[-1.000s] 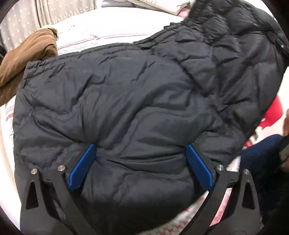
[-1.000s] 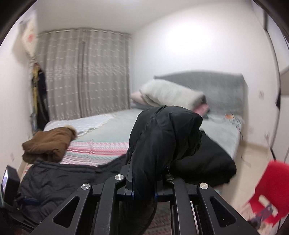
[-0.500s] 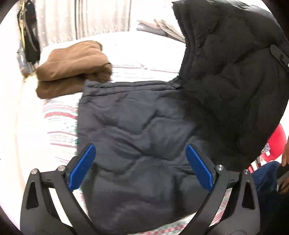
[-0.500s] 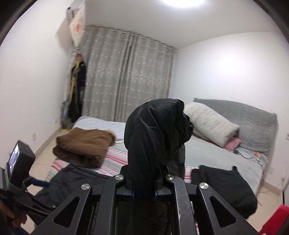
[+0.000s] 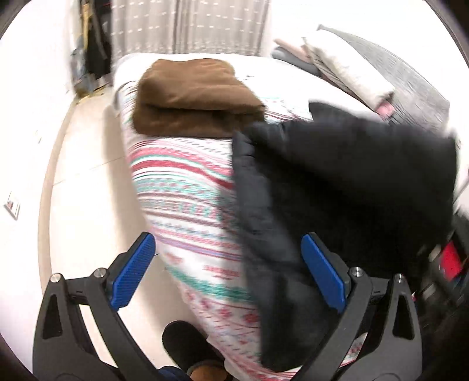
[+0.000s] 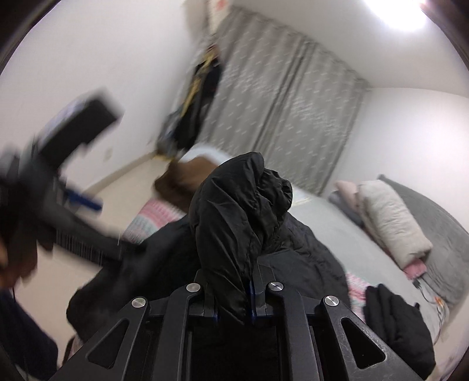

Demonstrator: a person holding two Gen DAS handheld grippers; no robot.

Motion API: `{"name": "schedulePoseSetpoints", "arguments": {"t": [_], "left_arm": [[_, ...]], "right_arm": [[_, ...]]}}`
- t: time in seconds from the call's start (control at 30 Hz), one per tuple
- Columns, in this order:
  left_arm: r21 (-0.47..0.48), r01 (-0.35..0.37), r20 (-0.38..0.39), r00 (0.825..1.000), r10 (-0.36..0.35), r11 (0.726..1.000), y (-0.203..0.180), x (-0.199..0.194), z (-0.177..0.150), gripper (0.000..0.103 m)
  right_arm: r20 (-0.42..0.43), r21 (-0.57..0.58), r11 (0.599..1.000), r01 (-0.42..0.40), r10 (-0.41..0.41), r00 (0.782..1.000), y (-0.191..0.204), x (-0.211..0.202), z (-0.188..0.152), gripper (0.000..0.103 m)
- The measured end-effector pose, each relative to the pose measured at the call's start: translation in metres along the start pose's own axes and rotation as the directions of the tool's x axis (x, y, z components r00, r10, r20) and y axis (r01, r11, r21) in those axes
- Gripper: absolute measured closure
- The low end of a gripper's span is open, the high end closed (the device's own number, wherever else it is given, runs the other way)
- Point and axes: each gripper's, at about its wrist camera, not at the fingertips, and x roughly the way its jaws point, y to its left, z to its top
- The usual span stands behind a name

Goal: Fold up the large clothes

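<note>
A black quilted jacket [image 5: 337, 187] is seen lying on the bed [image 5: 187, 187], over the edge nearest the camera, with one part of it lifted above the rest. In the right wrist view, a bunched fold of the jacket [image 6: 237, 211] is clamped in the right gripper [image 6: 233, 304]; its fingers are nearly closed, with only the thickness of the fabric between them, and the fold stands up above them while the rest of the jacket trails down onto the bed.

The left gripper [image 5: 231, 275] is held above the near edge of the bed with its blue-padded fingers [image 5: 133, 272] spread wide and nothing between them; one finger is seen over the floor beside the bed, the other over the jacket, though contact cannot be judged through the blur. The same gripper is seen, blurred, at the left of the right wrist view [image 6: 85, 202].

A folded brown garment [image 5: 193, 96] lies on the bed beyond the jacket, near the curtain [image 5: 190, 26]. Another dark folded garment [image 6: 395, 325] rests on the bed on the jacket's other side, towards the pillows [image 6: 390, 217] at the grey headboard [image 6: 433, 222]. A dark slipper [image 5: 187, 345] is visible on the floor beside the bed.
</note>
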Motion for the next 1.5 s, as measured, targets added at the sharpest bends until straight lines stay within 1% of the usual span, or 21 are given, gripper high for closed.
{"name": "schedulePoseSetpoints", "arguments": {"t": [0.13, 0.23, 0.33, 0.37, 0.43, 0.47, 0.5, 0.57, 0.63, 0.67, 0.77, 0.9, 0.97, 1.0, 1.03, 1.07, 1.13, 1.2, 1.27, 1.37, 1.5], "left_arm": [[-0.033, 0.007, -0.014, 1.000, -0.007, 0.999, 0.016, 0.001, -0.002, 0.003], [-0.053, 0.032, -0.026, 0.999, -0.033, 0.998, 0.023, 0.007, 0.003, 0.003], [-0.058, 0.036, -0.027, 0.999, -0.038, 0.998, 0.026, 0.006, 0.003, 0.003], [-0.058, 0.035, -0.025, 0.999, -0.036, 0.998, 0.027, 0.008, 0.004, 0.003], [-0.060, 0.038, -0.019, 0.999, -0.039, 0.998, 0.027, 0.005, 0.004, 0.003], [-0.059, 0.041, -0.017, 0.999, -0.042, 0.997, 0.028, 0.006, 0.005, 0.003], [-0.058, 0.045, -0.010, 0.999, -0.046, 0.997, 0.027, 0.003, 0.006, 0.003], [-0.052, 0.045, -0.001, 0.999, -0.045, 0.998, 0.025, 0.002, 0.008, 0.003], [-0.039, 0.040, 0.012, 0.999, -0.040, 0.998, 0.020, -0.002, 0.009, 0.003], [-0.034, 0.037, 0.019, 0.999, -0.036, 0.999, 0.019, -0.003, 0.009, 0.003], [-0.022, 0.039, 0.032, 0.999, -0.038, 0.999, 0.014, -0.007, 0.012, 0.003], [-0.004, 0.037, 0.063, 0.997, -0.037, 0.999, 0.006, -0.012, 0.013, 0.003], [0.007, 0.033, 0.074, 0.997, -0.033, 0.999, 0.001, -0.013, 0.014, 0.003], [0.018, 0.033, 0.077, 0.996, -0.034, 0.999, -0.002, -0.014, 0.015, 0.003], [0.022, 0.035, 0.079, 0.996, -0.037, 0.999, -0.006, -0.015, 0.016, 0.003], [0.024, 0.041, 0.083, 0.996, -0.043, 0.999, -0.008, -0.015, 0.017, 0.003], [0.027, 0.047, 0.093, 0.994, -0.050, 0.999, -0.011, -0.017, 0.020, 0.003], [0.020, 0.051, 0.112, 0.992, -0.053, 0.999, -0.014, -0.021, 0.026, 0.003], [0.009, 0.062, 0.125, 0.990, -0.063, 0.998, -0.015, -0.022, 0.031, 0.003], [0.017, 0.083, 0.122, 0.989, -0.084, 0.996, -0.026, -0.019, 0.034, 0.003], [0.105, 0.107, 0.057, 0.992, -0.113, 0.989, -0.058, 0.000, 0.031, 0.003]], "right_arm": [[-0.066, -0.087, 0.995, -0.053, 0.047, 0.997, 0.033, 0.018, -0.018, 0.088], [-0.094, -0.156, 0.985, -0.069, 0.054, 0.994, 0.053, 0.021, -0.028, 0.084], [-0.123, -0.226, 0.971, -0.083, 0.057, 0.991, 0.063, 0.021, -0.035, 0.075], [-0.130, -0.236, 0.968, -0.087, 0.058, 0.990, 0.064, 0.023, -0.037, 0.074], [-0.149, -0.224, 0.968, -0.110, 0.077, 0.986, 0.062, 0.024, -0.038, 0.064], [-0.155, -0.202, 0.971, -0.130, 0.100, 0.983, 0.062, 0.024, -0.036, 0.062], [-0.163, -0.168, 0.972, -0.166, 0.139, 0.977, 0.057, 0.022, -0.034, 0.055], [-0.174, -0.105, 0.960, -0.260, 0.239, 0.955, 0.051, 0.021, -0.030, 0.040], [-0.171, -0.054, 0.936, -0.348, 0.334, 0.927, 0.041, 0.012, -0.027, 0.029], [-0.158, -0.023, 0.921, -0.390, 0.382, 0.911, 0.035, 0.004, -0.027, 0.028], [-0.117, 0.057, 0.883, -0.466, 0.469, 0.875, 0.013, -0.013, -0.023, 0.028], [-0.005, 0.197, 0.846, -0.495, 0.506, 0.862, -0.041, -0.027, -0.011, 0.028], [0.054, 0.292, 0.824, -0.485, 0.492, 0.869, -0.079, -0.024, -0.009, 0.028], [0.060, 0.332, 0.824, -0.459, 0.467, 0.882, -0.092, -0.018, -0.006, 0.028], [0.056, 0.378, 0.825, -0.420, 0.433, 0.900, -0.110, -0.009, -0.009, 0.028], [0.051, 0.408, 0.818, -0.405, 0.422, 0.905, -0.120, 0.000, -0.009, 0.028], [0.006, 0.460, 0.801, -0.384, 0.429, 0.903, -0.135, 0.025, -0.015, 0.028], [-0.060, 0.451, 0.811, -0.372, 0.444, 0.894, -0.125, 0.041, -0.023, 0.029], [-0.136, 0.412, 0.826, -0.386, 0.474, 0.870, -0.102, 0.059, -0.032, 0.029], [-0.173, 0.345, 0.852, -0.395, 0.471, 0.865, -0.078, 0.060, -0.044, 0.029], [-0.207, 0.306, 0.849, -0.431, 0.501, 0.840, -0.066, 0.055, -0.053, 0.029]]}}
